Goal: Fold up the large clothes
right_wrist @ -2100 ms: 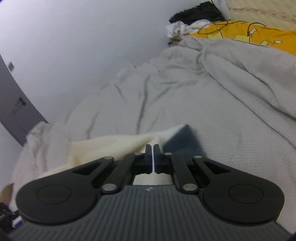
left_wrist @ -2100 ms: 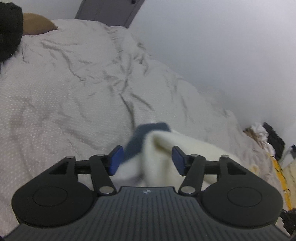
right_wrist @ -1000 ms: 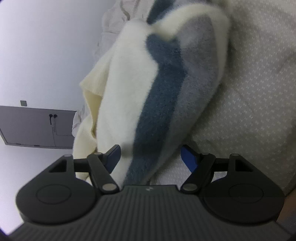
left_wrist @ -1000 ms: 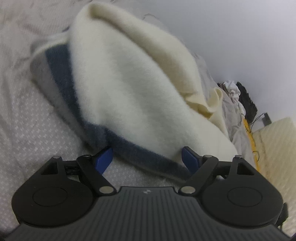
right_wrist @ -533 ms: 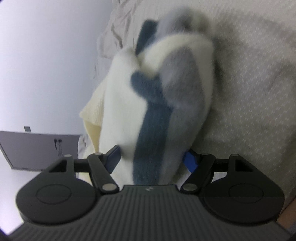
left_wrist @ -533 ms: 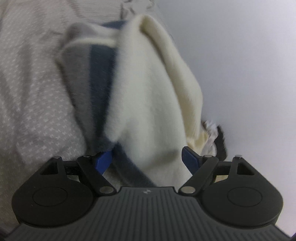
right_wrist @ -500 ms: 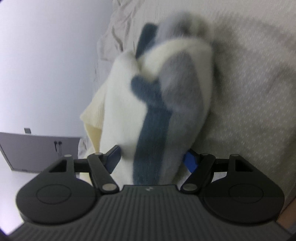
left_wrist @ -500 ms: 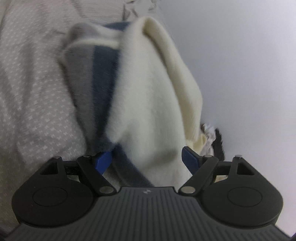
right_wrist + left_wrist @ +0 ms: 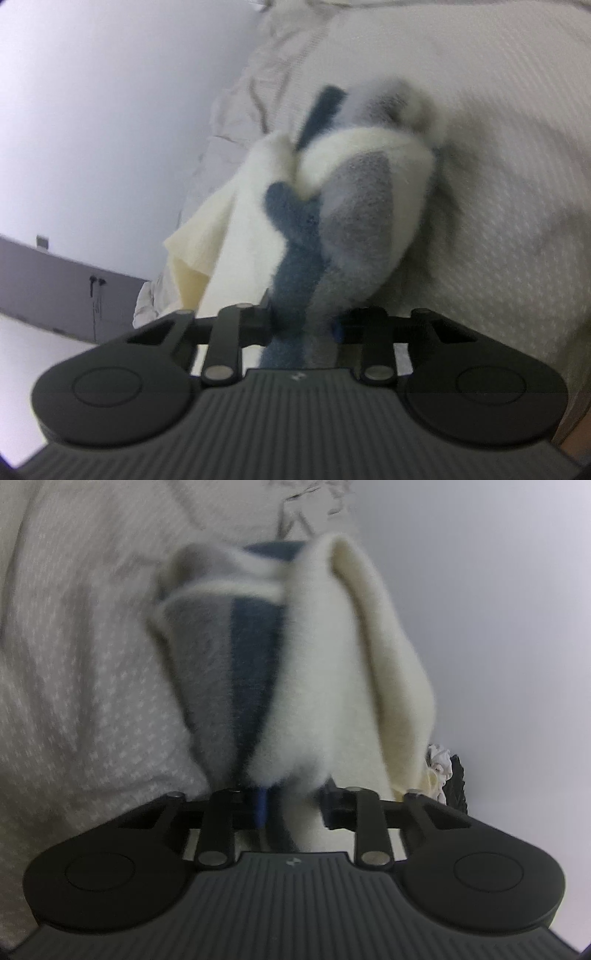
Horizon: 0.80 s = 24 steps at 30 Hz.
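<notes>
Two handheld grippers were each narrowing on the same fluffy cream garment with navy and grey bands (image 9: 325,672). The left gripper (image 9: 293,806) had its jaws closing, with a bunched fold of cream and navy pile between its blue pads (image 9: 261,806), the fabric appearing squeezed at the pinch. From that grip the garment ran toward twelve o'clock, over the pale dotted bedspread (image 9: 74,657), which filled the nine o'clock side. The right gripper (image 9: 301,325) was likewise closing, with navy and grey pile gathered between its fingers; the garment rose toward twelve o'clock, the bedspread at three o'clock. Both views were blurred.
</notes>
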### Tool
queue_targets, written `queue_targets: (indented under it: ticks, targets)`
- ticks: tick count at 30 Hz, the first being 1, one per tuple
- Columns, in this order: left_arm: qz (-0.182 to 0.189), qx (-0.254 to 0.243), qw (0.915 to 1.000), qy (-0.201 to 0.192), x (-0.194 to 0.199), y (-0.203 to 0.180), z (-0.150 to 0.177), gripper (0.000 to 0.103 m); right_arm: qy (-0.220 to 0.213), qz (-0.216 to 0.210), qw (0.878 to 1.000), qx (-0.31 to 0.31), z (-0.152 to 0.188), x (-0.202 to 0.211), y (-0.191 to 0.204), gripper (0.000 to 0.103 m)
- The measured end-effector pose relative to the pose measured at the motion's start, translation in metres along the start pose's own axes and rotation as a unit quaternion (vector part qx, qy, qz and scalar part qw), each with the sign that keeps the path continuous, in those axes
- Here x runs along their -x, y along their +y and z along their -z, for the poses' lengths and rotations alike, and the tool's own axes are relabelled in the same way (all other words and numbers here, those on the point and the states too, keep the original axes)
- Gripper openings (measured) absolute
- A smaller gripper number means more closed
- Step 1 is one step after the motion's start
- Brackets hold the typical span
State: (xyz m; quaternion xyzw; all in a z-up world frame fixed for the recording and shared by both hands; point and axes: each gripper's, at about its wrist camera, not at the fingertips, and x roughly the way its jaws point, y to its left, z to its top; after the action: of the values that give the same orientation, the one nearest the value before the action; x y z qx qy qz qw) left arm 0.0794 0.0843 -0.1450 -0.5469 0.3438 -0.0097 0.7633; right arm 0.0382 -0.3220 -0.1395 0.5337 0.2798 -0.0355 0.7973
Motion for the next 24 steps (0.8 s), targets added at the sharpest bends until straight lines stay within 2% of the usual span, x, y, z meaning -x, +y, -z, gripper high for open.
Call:
queue_targets:
  ticks: [4,7,10,12,14,18,21,24]
  targets:
    - [0.008,-0.029,0.9995,-0.013,0.026,-0.013,-0.001,0.022,-0.001,-0.02,1.0,0.019,-0.002,0.022,0.017,0.027]
    - [0.012,-0.054,0.9981,-0.026,0.052,-0.027,-0.005,0.013,0.01,-0.029,0.999,0.025,-0.001,0.043,0.024,0.027]
    - [0.008,-0.104,0.9936,-0.045,0.085,-0.04,0.002,0.01,0.023,-0.029,0.999,0.034,0.001,0.063,0.032,0.027]
    - [0.002,-0.119,0.9921,-0.038,0.094,-0.038,0.007,0.01,0.029,-0.027,0.998,0.043,0.002,0.075,0.032,0.027]
    - [0.004,-0.107,0.9939,-0.025,0.097,-0.029,0.009,0.01,0.032,-0.02,0.998,0.048,0.005,0.086,0.029,0.027]
    - [0.006,-0.08,0.9966,-0.018,0.086,-0.013,0.011,0.008,0.042,-0.011,0.998,0.034,0.01,0.071,0.034,0.027]
    - [0.019,-0.099,0.9945,-0.029,0.085,-0.031,0.005,0.008,0.043,-0.018,0.999,0.014,0.001,0.065,0.035,0.027]
    - [0.025,-0.123,0.9912,-0.042,0.078,-0.066,-0.004,0.008,0.047,-0.019,0.999,0.0,-0.014,0.058,0.047,0.03]
